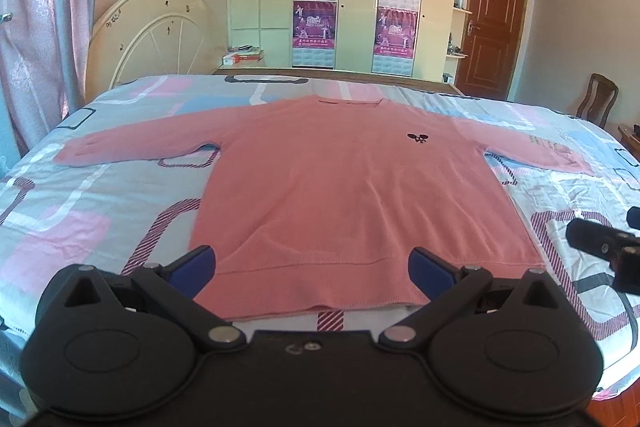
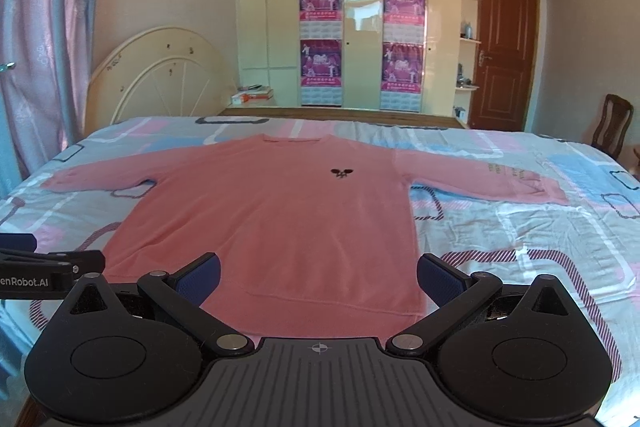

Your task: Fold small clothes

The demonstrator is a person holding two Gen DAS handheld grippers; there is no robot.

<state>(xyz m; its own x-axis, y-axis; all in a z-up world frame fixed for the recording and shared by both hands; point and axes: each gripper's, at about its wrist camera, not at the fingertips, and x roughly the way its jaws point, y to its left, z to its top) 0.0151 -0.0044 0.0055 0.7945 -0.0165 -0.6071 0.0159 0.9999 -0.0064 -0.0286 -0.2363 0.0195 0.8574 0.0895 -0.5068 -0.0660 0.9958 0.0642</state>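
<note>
Pink knit, my sweater (image 1: 352, 195) lies flat, front up, on the patterned bedsheet (image 1: 72, 211), sleeves spread wide, hem nearest me. No fold has begun, I judge. My left gripper (image 1: 312, 271) and right gripper (image 2: 318, 277) hover spread wide and empty over the hem; next I should pinch a sleeve or side edge.

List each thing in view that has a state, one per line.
pink sweater: unfolded, flat on the bed, sleeves spread out, front up
left gripper: open, at the hem, holding nothing
right gripper: open, at the hem, holding nothing
brown door: shut
wardrobe doors: shut
</note>
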